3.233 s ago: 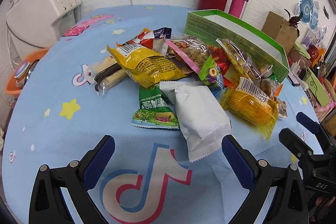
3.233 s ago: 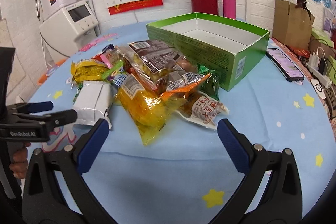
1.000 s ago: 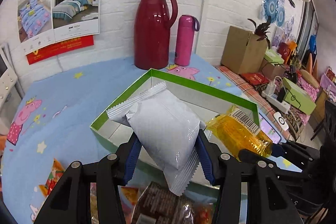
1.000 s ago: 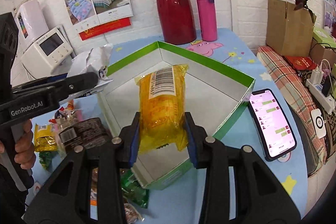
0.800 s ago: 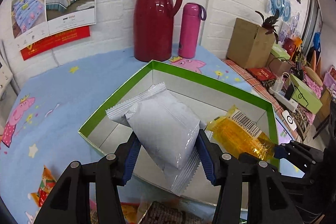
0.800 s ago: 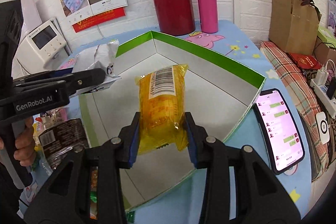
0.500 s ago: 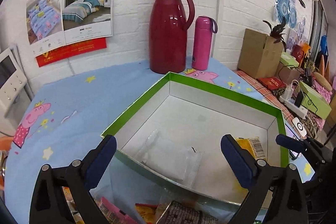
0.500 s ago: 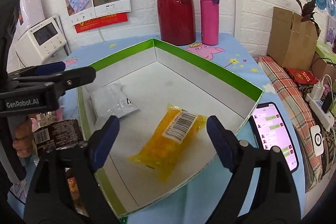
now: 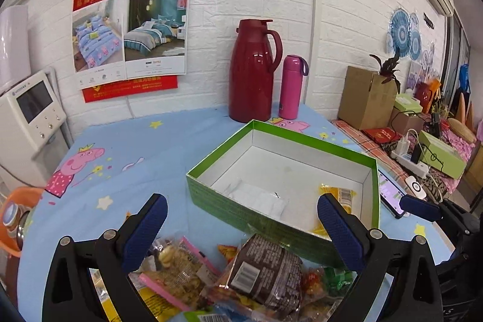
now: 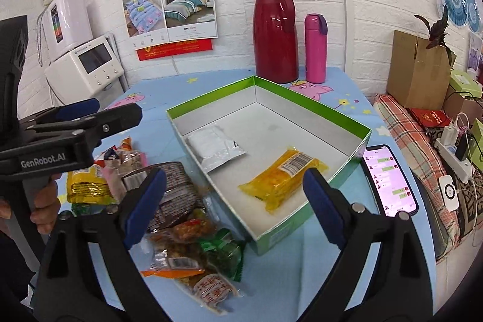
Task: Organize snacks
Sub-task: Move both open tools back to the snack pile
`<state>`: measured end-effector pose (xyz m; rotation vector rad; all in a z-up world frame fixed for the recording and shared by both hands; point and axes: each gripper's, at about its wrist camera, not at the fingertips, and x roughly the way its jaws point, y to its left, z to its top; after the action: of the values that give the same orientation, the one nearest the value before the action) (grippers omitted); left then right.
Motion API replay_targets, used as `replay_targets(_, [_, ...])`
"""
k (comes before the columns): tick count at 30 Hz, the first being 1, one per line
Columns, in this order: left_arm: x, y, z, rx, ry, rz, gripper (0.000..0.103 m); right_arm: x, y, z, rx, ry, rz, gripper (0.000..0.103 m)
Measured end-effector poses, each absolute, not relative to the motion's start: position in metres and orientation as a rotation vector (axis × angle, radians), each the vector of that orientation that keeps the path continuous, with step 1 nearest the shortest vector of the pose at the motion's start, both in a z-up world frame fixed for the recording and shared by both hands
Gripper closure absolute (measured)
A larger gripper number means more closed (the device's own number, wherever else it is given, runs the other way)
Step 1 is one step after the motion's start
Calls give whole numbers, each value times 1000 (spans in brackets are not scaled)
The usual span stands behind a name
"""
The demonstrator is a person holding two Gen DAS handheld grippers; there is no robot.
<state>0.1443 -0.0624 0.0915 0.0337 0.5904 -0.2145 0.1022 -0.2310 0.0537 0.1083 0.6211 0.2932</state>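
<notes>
A green box (image 9: 320, 141) (image 10: 332, 110) with a white inside sits on the blue tablecloth. Inside it lie a white packet (image 9: 259, 196) (image 10: 215, 147) and a yellow packet (image 9: 339, 193) (image 10: 280, 174). A heap of loose snack bags (image 9: 259, 270) (image 10: 175, 201) lies in front of the box. My left gripper (image 9: 241, 219) hangs open over the heap, holding nothing. My right gripper (image 10: 232, 192) is open and empty too, above the box's near corner. The left gripper (image 10: 78, 113) also shows at the left of the right wrist view, held by a hand.
A red jug (image 9: 253, 71) (image 10: 276, 32) and a pink flask (image 9: 291, 86) (image 10: 315, 47) stand behind the box by the wall. A phone (image 10: 389, 180) lies right of the box. A white appliance (image 9: 27, 116) stands at the left, a cardboard box (image 10: 419, 68) at the right.
Both grippers carried their packets over the box, opened and dropped them in. Since then both have pulled back and up, away from the box, still open.
</notes>
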Motion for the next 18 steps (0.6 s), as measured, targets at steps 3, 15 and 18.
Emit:
replay_targets(3, [129,-55,92,30,593,-212,2,86,-223,56,109,616,311,10])
replay_targets(15, [86,-15,46,25,701,-188,2,47,-214,14,158,742,343,10])
replay_targets(18, [81,-11,31,36,738,-196,2,51,-210,-5,165,808,353,10])
